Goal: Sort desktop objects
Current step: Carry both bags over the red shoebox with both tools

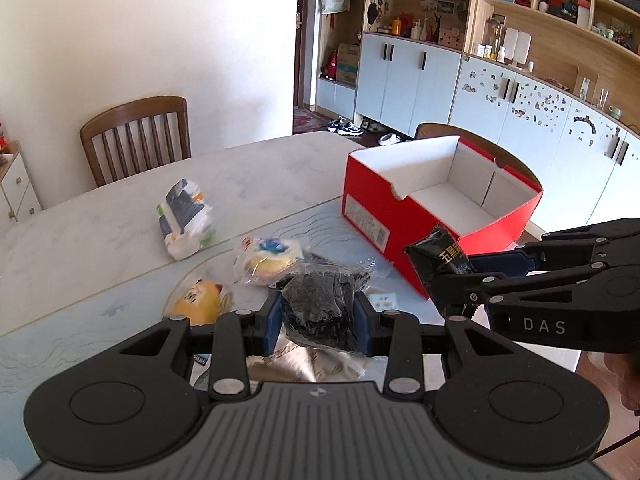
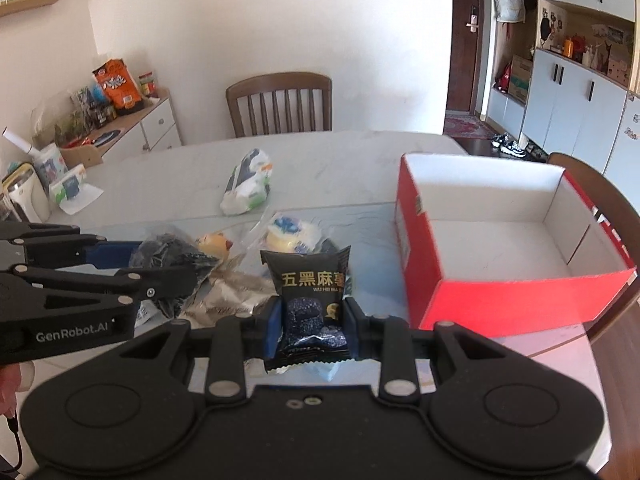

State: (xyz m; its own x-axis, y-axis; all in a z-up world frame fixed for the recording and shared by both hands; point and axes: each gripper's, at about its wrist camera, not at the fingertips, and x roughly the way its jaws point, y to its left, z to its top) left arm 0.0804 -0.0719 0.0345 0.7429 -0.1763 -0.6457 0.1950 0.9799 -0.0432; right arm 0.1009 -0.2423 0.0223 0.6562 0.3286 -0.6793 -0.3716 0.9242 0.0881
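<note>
A black snack packet (image 2: 310,304) is being pinched upright by the right gripper (image 2: 310,320); the empty red box (image 2: 500,300) is lying right of its jaws, while a clear-wrapped dark cake (image 1: 320,308) is being clamped by the left gripper (image 1: 318,320).

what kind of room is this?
Most likely a home dining room: a marble-look dining table with wooden chairs, wall cabinets and open shelves of household clutter, and shoes on the floor by the door.
</note>
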